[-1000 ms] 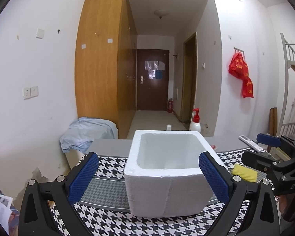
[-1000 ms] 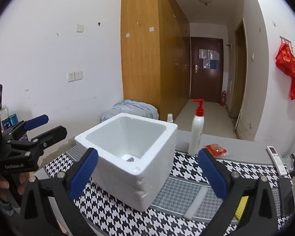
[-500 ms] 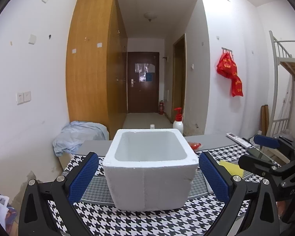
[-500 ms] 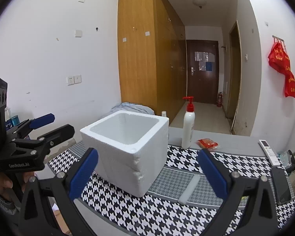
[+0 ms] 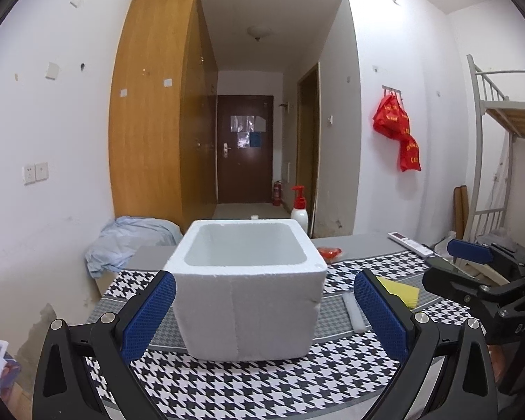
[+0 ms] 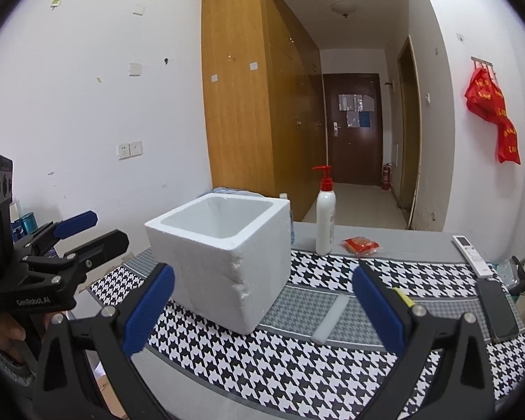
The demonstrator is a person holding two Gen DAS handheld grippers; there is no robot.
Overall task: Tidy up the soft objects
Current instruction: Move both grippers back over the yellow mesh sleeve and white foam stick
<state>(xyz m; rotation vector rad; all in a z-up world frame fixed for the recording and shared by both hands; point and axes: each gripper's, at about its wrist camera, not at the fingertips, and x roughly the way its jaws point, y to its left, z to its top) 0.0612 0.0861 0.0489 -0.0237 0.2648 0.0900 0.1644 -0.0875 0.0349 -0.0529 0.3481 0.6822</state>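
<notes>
Sponge, yellow and flat, lies on the checked cloth to the right of the white foam box. From the right wrist view only a thin yellow edge peeks out behind a blue finger pad.

Nearest to us are the two grippers. The left gripper has its blue pads spread wide, with nothing between them. The box sits just past the pads, not touching them. The right gripper is spread wide too and grips nothing. Each one shows up in the other's camera, off to the side (black arms, blue tips).

A little white foam strip lies on the cloth, near the box and close to the sponge. A dark phone lies at the right edge of the cloth.

The box is open on top, and I cannot see down to its bottom. One corner looks chipped.

Past the cloth, on the gray table, stand a white pump bottle with a red top, a small red packet, and a white remote.

Farther back is a pale blue bundle of fabric by the wall. Then come the wood wardrobe, the dark door, and red bags on a hook.
</notes>
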